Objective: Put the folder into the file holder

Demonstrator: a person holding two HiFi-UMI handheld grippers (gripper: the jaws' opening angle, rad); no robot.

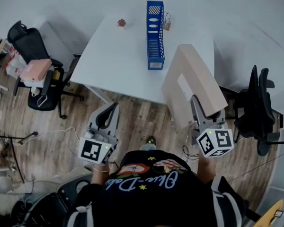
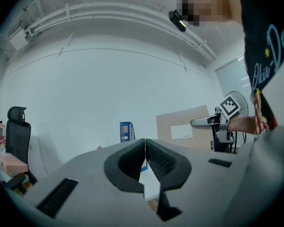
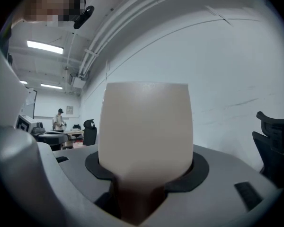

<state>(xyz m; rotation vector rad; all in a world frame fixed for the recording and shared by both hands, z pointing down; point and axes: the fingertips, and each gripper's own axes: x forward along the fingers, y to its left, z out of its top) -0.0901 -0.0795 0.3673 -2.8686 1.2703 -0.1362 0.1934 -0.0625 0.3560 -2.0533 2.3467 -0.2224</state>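
One beige folder (image 1: 203,77); white label (image 2: 181,131)

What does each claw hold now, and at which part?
Right claw grips the folder by its near edge; left claw is shut, empty.

Bright, even room light; gripper views bulge, edges vignetted dark.

A white table (image 1: 118,56) stands on a wooden plank floor (image 1: 132,122). Three items rest on the tabletop. A blue file holder (image 1: 155,34) stands upright, right of centre, its long side running near to far. A small reddish-brown object (image 1: 121,22) lies at the far edge, left of the holder. A small pale item (image 1: 167,21), too small to identify, sits just beside the holder's far right side.
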